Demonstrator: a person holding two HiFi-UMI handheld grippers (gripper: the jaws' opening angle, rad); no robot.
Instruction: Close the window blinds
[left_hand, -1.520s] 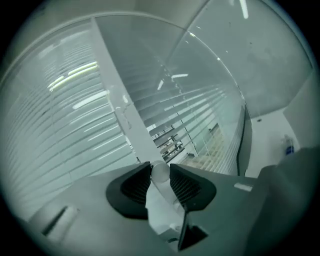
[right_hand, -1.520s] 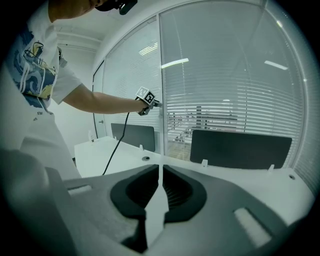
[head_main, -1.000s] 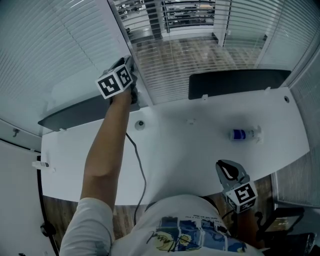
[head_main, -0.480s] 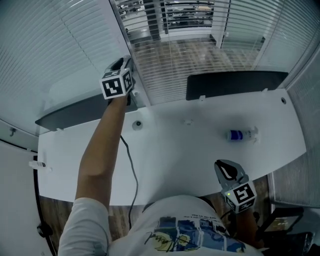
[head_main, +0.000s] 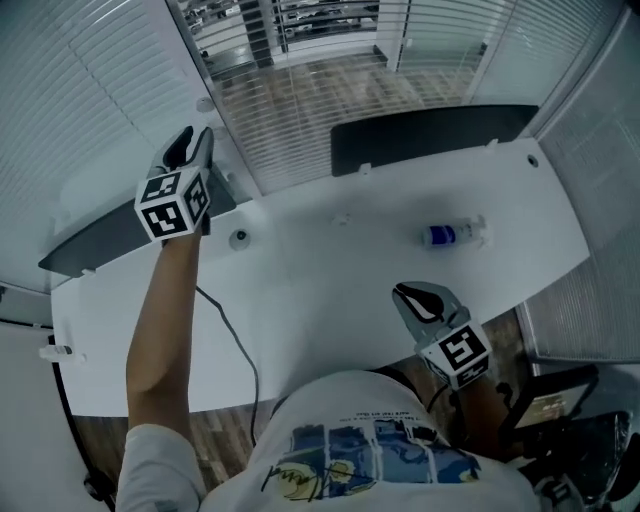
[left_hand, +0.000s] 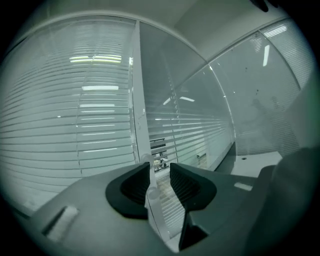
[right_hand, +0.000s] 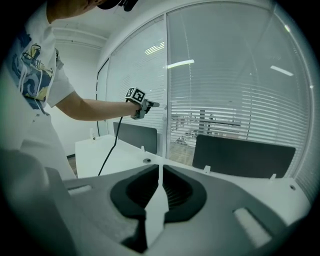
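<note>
Slatted window blinds (head_main: 90, 90) cover the glass wall behind the desk; the middle pane's blinds (head_main: 300, 110) let the room beyond show through. My left gripper (head_main: 190, 140) is raised at the blinds, left of the window post. In the left gripper view its jaws (left_hand: 160, 167) stand apart with a thin clear blind wand (left_hand: 148, 187) between them, close to the left jaw; they have just been closing slightly. My right gripper (head_main: 418, 297) hangs low over the desk's near edge, and in its own view the right gripper (right_hand: 160, 172) is shut on nothing.
A white desk (head_main: 330, 290) runs along the windows, with two black divider panels (head_main: 430, 135) (head_main: 100, 240) at its back. A small spray bottle (head_main: 450, 235) lies at the right. A black cable (head_main: 235, 340) trails from the left arm past a desk grommet (head_main: 239, 237).
My left gripper has moved left, away from the window post, and rolled so its marker cube shows a different face. The right gripper has risen a little. The head view has shifted.
</note>
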